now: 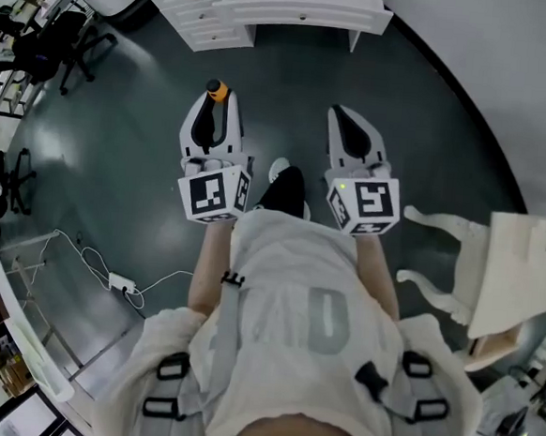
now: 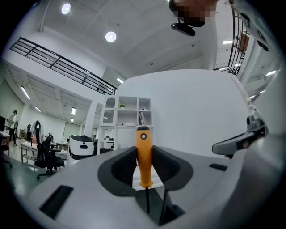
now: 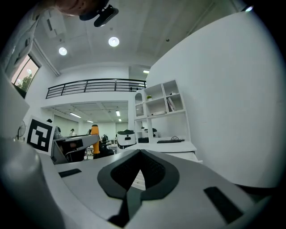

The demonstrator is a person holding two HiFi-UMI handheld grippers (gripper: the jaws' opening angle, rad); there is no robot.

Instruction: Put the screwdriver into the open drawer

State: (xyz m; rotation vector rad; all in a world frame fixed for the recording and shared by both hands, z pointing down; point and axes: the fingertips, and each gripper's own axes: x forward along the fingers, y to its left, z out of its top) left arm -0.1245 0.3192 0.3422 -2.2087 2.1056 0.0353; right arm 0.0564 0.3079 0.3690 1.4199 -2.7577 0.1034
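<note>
A screwdriver (image 1: pixel 216 89) with an orange handle and a thin dark shaft stands upright between the jaws of my left gripper (image 1: pixel 216 104). In the left gripper view the handle (image 2: pixel 143 154) is clamped between the dark pads, shaft pointing down. My right gripper (image 1: pixel 351 126) is held level beside it, jaws together with nothing in them, as the right gripper view (image 3: pixel 139 162) confirms. Ahead stands a white desk (image 1: pixel 304 6) with a white drawer unit (image 1: pixel 197 11) at its left. From here I cannot tell which drawer is open.
A white chair (image 1: pixel 490 267) stands close on my right. Black office chairs (image 1: pixel 65 46) are at the far left. A power strip with cable (image 1: pixel 122 285) lies on the dark floor at left. A white shelf unit (image 2: pixel 127 114) rises behind the desk.
</note>
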